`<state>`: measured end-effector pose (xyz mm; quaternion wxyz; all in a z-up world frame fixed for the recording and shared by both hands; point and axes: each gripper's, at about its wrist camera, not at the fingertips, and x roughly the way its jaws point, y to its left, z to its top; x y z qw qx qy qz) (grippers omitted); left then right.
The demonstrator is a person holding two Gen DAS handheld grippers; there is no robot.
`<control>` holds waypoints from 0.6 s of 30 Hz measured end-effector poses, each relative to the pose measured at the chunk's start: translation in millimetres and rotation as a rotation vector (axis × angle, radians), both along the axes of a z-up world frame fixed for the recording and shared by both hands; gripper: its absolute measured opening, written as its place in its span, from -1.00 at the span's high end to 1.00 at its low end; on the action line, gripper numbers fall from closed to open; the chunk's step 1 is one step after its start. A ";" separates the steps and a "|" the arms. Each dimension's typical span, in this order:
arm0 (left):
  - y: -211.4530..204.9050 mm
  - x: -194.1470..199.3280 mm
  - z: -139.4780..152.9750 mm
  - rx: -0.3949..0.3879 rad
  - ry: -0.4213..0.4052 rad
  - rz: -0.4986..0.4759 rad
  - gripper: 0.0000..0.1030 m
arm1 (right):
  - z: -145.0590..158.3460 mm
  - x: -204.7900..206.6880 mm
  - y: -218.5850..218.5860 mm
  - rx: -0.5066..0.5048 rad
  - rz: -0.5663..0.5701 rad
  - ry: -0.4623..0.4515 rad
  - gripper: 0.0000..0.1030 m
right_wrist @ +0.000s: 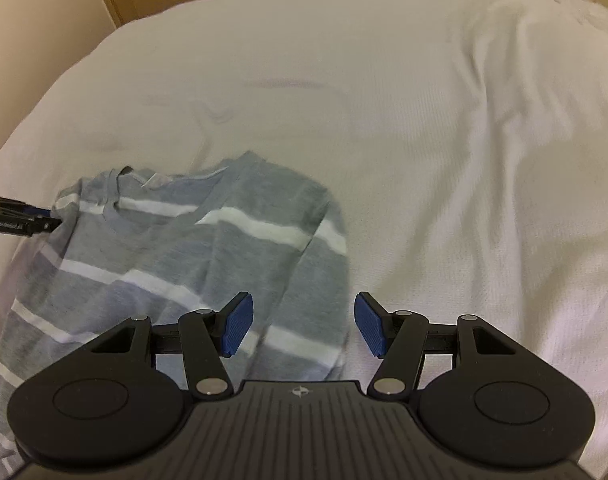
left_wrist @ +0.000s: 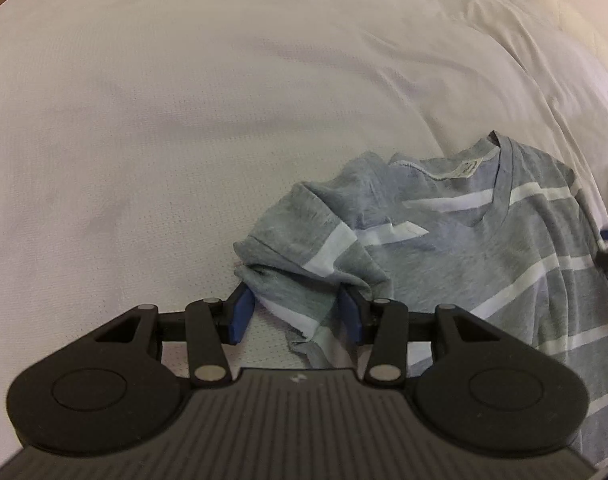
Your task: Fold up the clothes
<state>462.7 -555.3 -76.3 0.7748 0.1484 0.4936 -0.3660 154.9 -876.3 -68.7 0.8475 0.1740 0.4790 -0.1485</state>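
**A:** Across the white bed [right_wrist: 424, 120] your grey striped shirt [right_wrist: 176, 256] lies front up, collar away from you, only part flattened. What's bunched?

**B:** Its sleeve [left_wrist: 304, 248], crumpled at the shirt's left edge. Your left hand-held gripper [left_wrist: 297, 314] stands spread around that bunch, pads not yet pinching, I'd judge.

**A:** And the other?

**B:** Your right hand-held gripper [right_wrist: 304, 326] is spread too, empty, over the opposite side edge. Take one layer of cloth only, close both firmly, then pull outward evenly so the stripes lie straight.
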 end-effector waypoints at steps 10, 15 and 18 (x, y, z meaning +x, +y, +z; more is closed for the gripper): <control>6.6 8.8 1.5 -0.009 -0.028 0.004 0.13 | 9.9 -18.0 -54.0 -0.160 -0.083 0.087 1.00; 4.9 11.6 2.0 0.019 -0.054 -0.007 -0.07 | 24.3 0.5 -85.0 -0.407 -0.101 0.110 1.00; 2.9 18.3 -2.6 0.027 -0.056 -0.012 -0.22 | 30.4 6.1 -83.6 -0.383 -0.128 0.073 0.95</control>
